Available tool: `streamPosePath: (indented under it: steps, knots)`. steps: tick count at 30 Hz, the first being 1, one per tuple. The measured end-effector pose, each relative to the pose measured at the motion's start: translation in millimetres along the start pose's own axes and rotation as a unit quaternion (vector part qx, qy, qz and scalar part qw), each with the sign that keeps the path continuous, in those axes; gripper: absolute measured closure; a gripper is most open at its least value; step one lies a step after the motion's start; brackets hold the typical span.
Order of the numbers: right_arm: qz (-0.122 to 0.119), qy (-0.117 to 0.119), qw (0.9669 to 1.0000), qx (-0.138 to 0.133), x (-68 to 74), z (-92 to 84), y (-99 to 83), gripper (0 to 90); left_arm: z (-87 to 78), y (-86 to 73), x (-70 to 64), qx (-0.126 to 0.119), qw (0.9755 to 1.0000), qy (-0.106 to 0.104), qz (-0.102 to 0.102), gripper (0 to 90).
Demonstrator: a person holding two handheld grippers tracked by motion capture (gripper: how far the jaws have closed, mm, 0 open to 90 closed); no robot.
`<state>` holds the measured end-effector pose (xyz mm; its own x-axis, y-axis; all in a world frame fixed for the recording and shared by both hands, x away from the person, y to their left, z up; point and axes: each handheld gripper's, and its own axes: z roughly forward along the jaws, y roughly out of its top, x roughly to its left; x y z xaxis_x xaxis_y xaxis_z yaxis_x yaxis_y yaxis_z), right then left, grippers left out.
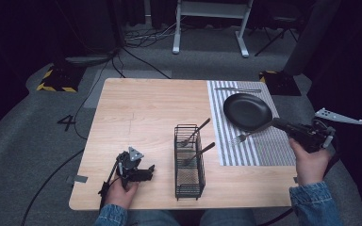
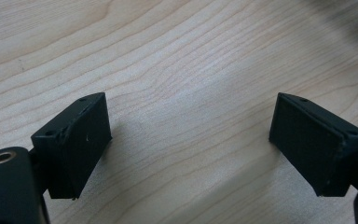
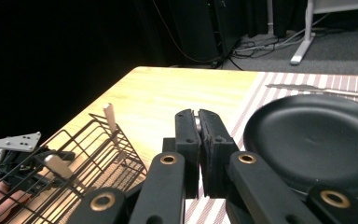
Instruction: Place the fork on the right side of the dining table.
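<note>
Right hand-held gripper [image 3: 199, 122] clamps fork [image 1: 245, 136] over mat; left hand-held gripper [image 2: 191, 144] wide, empty.

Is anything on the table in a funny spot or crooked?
Nothing is spilled or broken. Two forks lean slanted in the wire basket, handles poking up. A third fork, pinched in the right tool, hangs tilted over the striped mat beside the black plate. A knife lies behind the plate.
</note>
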<state>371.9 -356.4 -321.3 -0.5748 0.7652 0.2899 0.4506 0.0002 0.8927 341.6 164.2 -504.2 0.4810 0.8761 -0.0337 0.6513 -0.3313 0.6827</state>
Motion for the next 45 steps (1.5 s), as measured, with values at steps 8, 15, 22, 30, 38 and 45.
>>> streamPosePath:
  steps: [8,15,22,30,38,45]
  knots:
    - [0.016,-0.008,0.9998,0.01,-10.4,9.0,-8.2,87.2,0.0,0.0,0.0,0.0,1.0,0.0,0.0,12.5]
    - [0.029,-0.017,0.999,0.027,-20.9,21.7,-15.8,87.1,0.0,0.0,0.0,0.0,1.0,0.0,0.0,12.5]
    - [0.041,-0.026,0.9982,0.036,-29.9,29.4,-21.7,87.1,0.0,0.0,0.0,0.0,1.0,0.0,0.0,12.5]
    - [0.057,-0.031,0.9969,0.045,-38.8,39.4,-27.8,87.1,0.0,0.0,0.0,0.0,1.0,0.0,0.0,12.5]
    - [0.072,-0.037,0.9958,0.042,-46.2,43.7,-34.5,87.1,0.0,0.0,0.0,0.0,1.0,0.0,0.0,12.5]
    - [0.082,-0.033,0.9951,0.044,-47.1,45.4,-36.8,87.1,0.0,0.0,0.0,0.0,1.0,0.0,0.0,12.5]
